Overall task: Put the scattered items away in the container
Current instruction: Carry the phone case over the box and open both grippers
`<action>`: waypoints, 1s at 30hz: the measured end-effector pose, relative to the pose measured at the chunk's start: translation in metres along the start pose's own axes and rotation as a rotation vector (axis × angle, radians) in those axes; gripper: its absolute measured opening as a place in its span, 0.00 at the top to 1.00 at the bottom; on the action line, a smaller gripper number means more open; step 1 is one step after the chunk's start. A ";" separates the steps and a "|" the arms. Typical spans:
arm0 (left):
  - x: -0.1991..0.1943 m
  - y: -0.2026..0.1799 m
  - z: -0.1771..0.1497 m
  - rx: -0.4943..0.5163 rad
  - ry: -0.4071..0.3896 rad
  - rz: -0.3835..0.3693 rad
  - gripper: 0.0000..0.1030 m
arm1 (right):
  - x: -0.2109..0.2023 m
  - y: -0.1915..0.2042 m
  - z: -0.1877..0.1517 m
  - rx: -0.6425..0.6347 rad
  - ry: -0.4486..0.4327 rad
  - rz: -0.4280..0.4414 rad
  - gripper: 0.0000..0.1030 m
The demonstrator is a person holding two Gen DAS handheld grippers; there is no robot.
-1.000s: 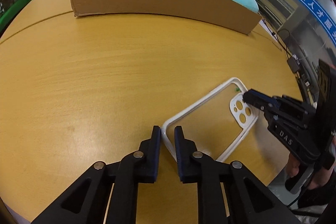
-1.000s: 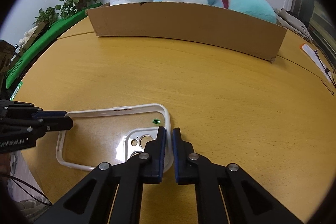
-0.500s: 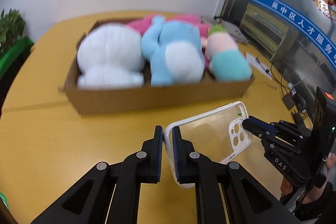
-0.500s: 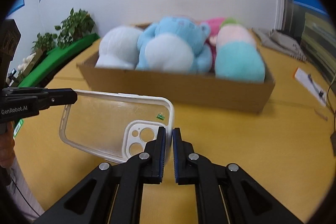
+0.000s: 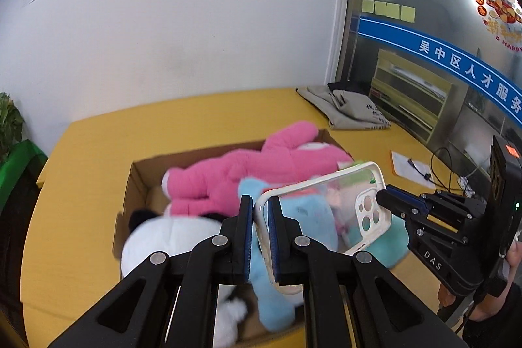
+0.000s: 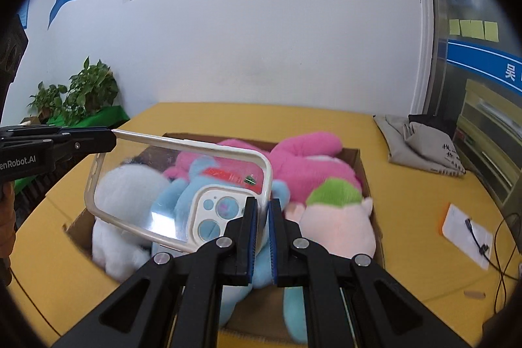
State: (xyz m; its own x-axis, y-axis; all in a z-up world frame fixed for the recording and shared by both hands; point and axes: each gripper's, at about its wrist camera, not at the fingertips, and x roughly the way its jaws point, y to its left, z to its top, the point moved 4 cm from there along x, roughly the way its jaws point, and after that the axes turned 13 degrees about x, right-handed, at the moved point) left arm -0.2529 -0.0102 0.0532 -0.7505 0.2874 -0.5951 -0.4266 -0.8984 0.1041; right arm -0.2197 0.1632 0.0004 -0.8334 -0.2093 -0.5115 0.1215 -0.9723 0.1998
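Both grippers carry a clear phone case in the air above the cardboard box of plush toys on the yellow tabletop. The left gripper is clamped on one end rim, the right gripper on the camera-cutout end.

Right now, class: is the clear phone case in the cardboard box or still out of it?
Out. The phone case hangs above the cardboard box, clamped between left claw and right claw.
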 end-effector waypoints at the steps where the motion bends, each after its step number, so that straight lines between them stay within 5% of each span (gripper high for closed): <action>1: 0.006 0.003 0.007 0.007 -0.001 0.001 0.91 | 0.005 -0.001 0.004 0.001 -0.003 -0.003 0.94; 13: 0.100 0.036 0.040 0.002 0.058 -0.014 0.91 | 0.089 -0.022 0.044 0.024 0.040 -0.046 0.94; 23: 0.181 0.056 0.016 -0.079 0.226 -0.045 0.90 | 0.158 -0.028 0.035 0.033 0.199 -0.095 0.94; 27: 0.178 0.061 0.009 -0.127 0.222 -0.056 0.90 | 0.158 -0.024 0.030 0.012 0.227 -0.096 0.90; 28: 0.170 0.063 0.010 -0.135 0.209 -0.054 0.86 | 0.155 -0.024 0.029 0.011 0.228 -0.090 0.86; 30: 0.150 0.063 0.014 -0.127 0.170 -0.039 0.67 | 0.144 -0.023 0.028 0.014 0.219 -0.072 0.52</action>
State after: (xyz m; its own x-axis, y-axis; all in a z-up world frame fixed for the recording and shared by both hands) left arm -0.3998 -0.0193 -0.0180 -0.6340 0.2720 -0.7239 -0.3786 -0.9254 -0.0161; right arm -0.3572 0.1584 -0.0543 -0.7028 -0.1585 -0.6935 0.0568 -0.9843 0.1673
